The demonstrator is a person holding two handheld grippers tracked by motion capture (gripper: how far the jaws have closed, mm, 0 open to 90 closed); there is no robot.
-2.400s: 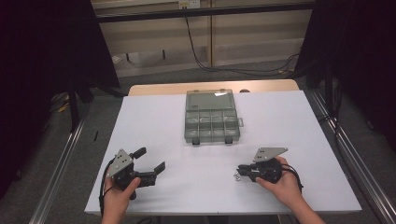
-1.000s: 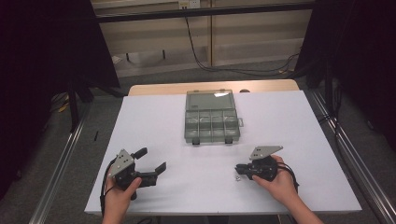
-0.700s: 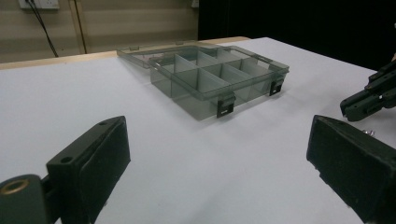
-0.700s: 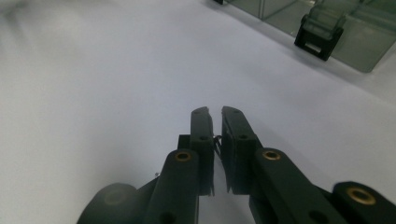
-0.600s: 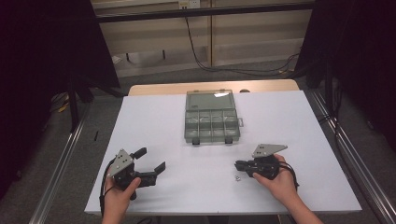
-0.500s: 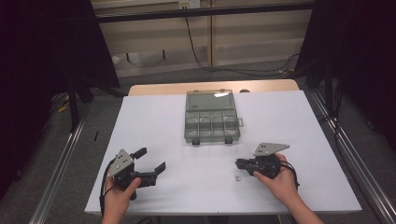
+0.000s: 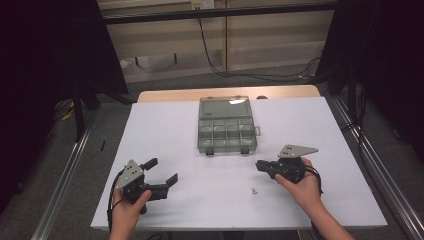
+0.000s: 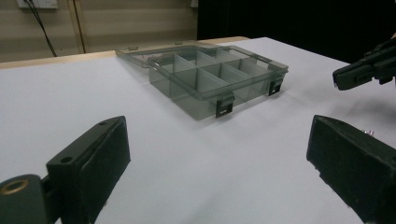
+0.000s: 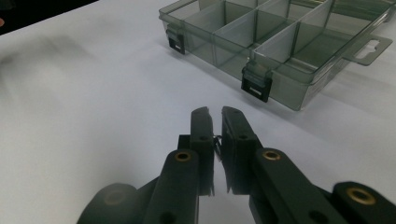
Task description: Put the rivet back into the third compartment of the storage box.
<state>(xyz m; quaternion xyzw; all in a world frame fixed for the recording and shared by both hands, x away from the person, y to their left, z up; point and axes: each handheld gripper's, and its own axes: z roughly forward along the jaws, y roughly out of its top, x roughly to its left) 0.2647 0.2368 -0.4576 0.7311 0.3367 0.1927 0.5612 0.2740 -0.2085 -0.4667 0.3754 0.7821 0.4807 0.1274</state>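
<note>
we see the right gripper (image 7: 261, 165) low over the white table (image 7: 165, 130), its jaws drawn almost together. in the right gripper view (image 9: 214, 122) a thin bit of wire-like metal (image 9: 217, 140) sits in the narrow slit between the pads, too small for us to name, and it looks pinched there. the gripper points toward the front of the clear compartment box (image 7: 226, 132), which stands open near the table's middle with its lid (image 7: 224, 107) laid flat behind it and two black latches (image 9: 256, 87) on its near edge. the compartments we can see into look bare. a few tiny metal parts (image 7: 254, 190) lie on the table just beside the right hand (image 7: 300, 185), nearer the person's edge. the left gripper (image 7: 163, 172) rests well apart at the left, jaws spread wide with nothing between them; its own view looks across the table at the box (image 8: 210, 77), with the right gripper's tip (image 8: 359, 74) at the edge.
</note>
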